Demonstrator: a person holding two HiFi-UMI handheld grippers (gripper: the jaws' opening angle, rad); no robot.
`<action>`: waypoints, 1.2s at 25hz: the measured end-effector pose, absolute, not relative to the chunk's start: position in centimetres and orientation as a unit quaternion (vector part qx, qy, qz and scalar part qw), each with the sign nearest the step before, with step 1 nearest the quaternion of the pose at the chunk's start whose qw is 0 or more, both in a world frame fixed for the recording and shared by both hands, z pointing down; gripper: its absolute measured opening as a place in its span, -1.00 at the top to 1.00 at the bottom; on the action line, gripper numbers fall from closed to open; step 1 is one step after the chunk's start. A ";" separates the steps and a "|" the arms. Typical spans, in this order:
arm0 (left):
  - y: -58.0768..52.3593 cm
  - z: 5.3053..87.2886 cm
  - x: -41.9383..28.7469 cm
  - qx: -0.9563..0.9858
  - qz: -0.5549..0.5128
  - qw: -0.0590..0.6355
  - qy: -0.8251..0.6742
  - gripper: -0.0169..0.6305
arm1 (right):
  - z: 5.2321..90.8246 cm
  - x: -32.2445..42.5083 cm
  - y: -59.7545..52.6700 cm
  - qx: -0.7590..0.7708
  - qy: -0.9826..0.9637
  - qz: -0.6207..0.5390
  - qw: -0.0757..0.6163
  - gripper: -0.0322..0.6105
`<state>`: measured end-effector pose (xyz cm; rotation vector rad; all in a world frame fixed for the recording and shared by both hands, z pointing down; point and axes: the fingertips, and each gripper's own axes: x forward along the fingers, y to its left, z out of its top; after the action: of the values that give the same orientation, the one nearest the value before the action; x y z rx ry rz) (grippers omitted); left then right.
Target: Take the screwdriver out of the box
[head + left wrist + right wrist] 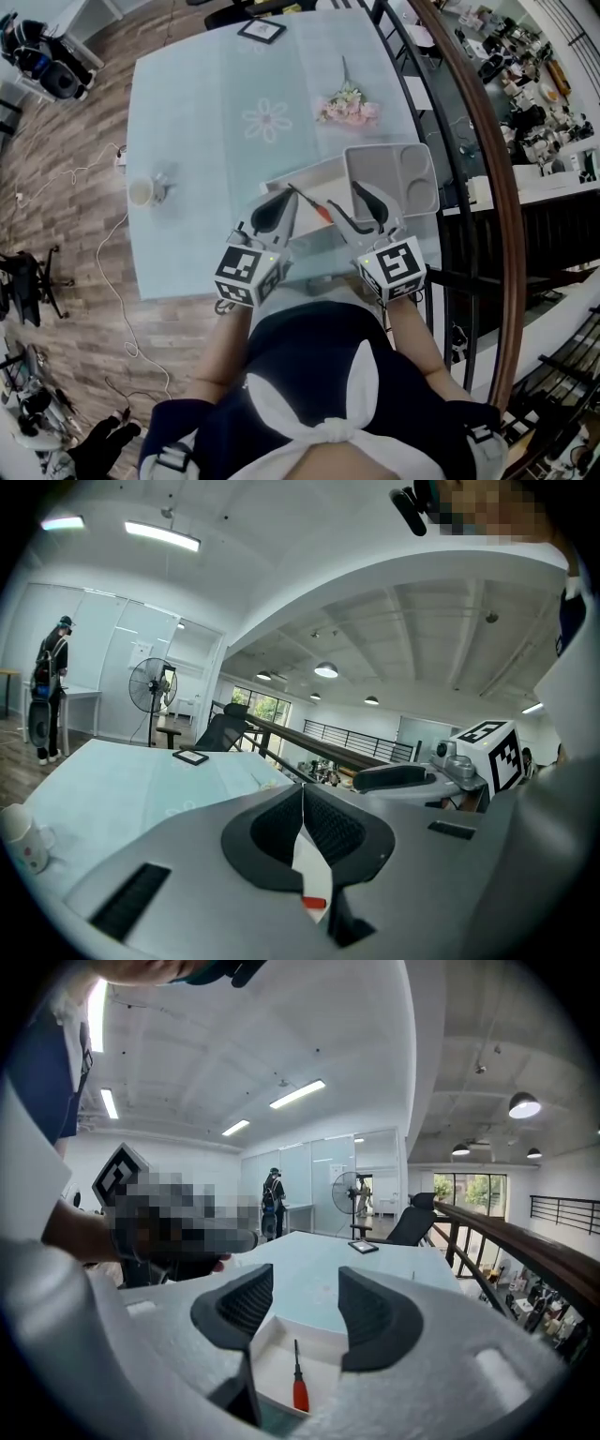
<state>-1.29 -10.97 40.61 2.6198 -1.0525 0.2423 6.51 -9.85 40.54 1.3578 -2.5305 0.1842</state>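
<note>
We have the pale blue cloth-covered worktop [187,187] in front of us, and the shallow white open box [314,1337] sits on it near the edge closest to us. Just beside the box, on our right, lies a pale grey moulded tray with rounded compartments [403,169], which looks bare. Both our tools hang over the box.

The left claw [302,808] has its ribbed black pads pressed together with nothing between them. The right claw [307,1307] is spread wide and empty. Through its gap we look down on the slim red-handled screwdriver [298,1379], which lies flat on the floor of the box with its shaft pointing away from us. It is untouched, so the lift has not begun.

Farther off on the worktop are a small bunch of pink flowers [347,108], a white mug [141,192] and a dark picture frame [261,30]. All are well clear of the job.

We see a few ways this could go wrong:
- The screwdriver is thin and lies low, so a pad may meet the floor or the wall of the box before it closes round the tool.
- The round handle could roll aside under a glancing touch.
- Nothing steadies the box, since our left claw is closed on air. A nudge could therefore push it along the cloth towards the near edge, or tip it as the tool comes up.
- A grip on the narrow shaft could let the heavier handle swing and slip free.
</note>
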 end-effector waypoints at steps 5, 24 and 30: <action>-11.5 40.7 -1.3 0.911 0.086 0.157 -0.371 0.89 | 42.9 6.2 -10.1 0.439 -0.875 0.094 0.181 0.23; -12.5 44.6 -1.9 0.899 0.113 0.194 -0.375 0.89 | 51.9 4.7 -11.1 0.352 -0.868 0.165 0.309 0.23; -12.6 45.6 -1.7 0.897 0.114 0.205 -0.375 0.89 | 54.5 4.3 -10.4 0.320 -0.857 0.196 0.353 0.23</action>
<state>-1.74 -12.56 45.58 2.4993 -1.0464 0.3181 4.27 -10.44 54.49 0.8274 -2.2173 0.5083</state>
